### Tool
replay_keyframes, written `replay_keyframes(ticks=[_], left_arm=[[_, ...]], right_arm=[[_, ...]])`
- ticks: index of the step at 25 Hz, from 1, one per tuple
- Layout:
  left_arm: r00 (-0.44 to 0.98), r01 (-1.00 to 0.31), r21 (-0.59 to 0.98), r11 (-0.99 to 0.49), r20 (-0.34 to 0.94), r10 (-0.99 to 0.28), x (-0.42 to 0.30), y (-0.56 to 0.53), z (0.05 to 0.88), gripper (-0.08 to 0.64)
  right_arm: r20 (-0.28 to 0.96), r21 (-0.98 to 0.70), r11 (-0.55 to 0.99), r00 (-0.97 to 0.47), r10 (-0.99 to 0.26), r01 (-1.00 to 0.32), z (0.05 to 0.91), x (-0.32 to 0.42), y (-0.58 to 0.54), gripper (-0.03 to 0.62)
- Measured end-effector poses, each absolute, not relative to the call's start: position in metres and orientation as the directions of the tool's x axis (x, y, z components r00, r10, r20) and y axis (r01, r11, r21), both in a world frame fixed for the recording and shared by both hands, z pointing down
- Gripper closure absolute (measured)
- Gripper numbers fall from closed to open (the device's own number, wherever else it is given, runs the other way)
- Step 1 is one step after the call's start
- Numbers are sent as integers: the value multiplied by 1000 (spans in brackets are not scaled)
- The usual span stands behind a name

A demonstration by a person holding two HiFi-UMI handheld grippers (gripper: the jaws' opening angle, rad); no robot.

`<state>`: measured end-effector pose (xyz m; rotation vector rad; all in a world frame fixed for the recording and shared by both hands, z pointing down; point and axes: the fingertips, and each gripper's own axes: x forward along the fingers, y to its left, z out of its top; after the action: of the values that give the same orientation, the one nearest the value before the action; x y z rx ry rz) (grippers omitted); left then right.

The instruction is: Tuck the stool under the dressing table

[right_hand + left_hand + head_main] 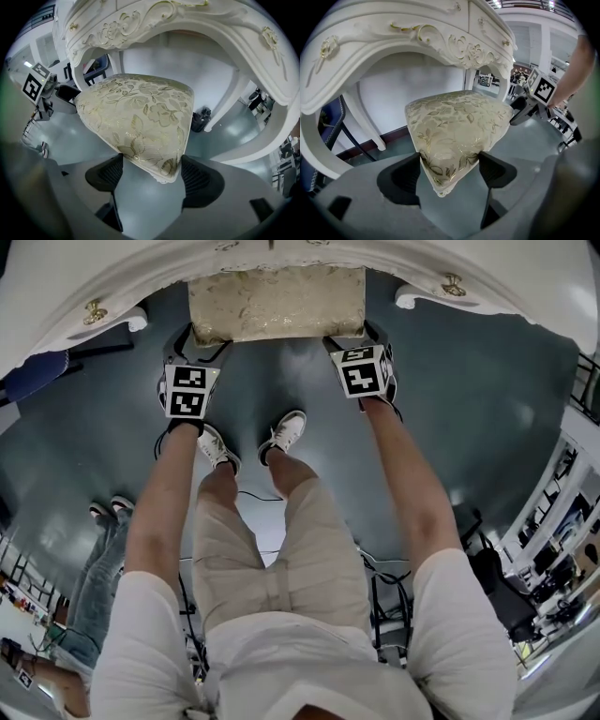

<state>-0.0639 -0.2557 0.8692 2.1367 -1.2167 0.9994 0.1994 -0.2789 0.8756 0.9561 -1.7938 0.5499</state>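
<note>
The stool (pixel 277 301) has a cream seat with a gold leaf pattern and stands partly under the white carved dressing table (pixel 94 282). My left gripper (pixel 200 345) holds the seat's near left corner. In the left gripper view both pads of the left gripper (pixel 450 171) press on the corner of the stool (pixel 454 122). My right gripper (pixel 354 338) holds the near right corner. In the right gripper view the right gripper (pixel 150 171) has both pads against the stool (pixel 140 112). The stool's legs are hidden.
The person's white shoes (pixel 281 432) stand just behind the stool on the grey floor. Another person's legs (pixel 103 549) are at the left. A blue chair (pixel 328 126) sits beside the table's left leg, a black object (pixel 201 119) by a right leg. Shelves (pixel 562 521) line the right.
</note>
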Motion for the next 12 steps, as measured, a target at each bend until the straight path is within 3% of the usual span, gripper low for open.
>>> replay_keyframes(ticks=[12], left_arm=[[312, -909, 61, -412, 755, -577, -74, -305, 869, 179]], right_arm=[[891, 70, 550, -196, -409, -832, 877, 189, -326, 206]])
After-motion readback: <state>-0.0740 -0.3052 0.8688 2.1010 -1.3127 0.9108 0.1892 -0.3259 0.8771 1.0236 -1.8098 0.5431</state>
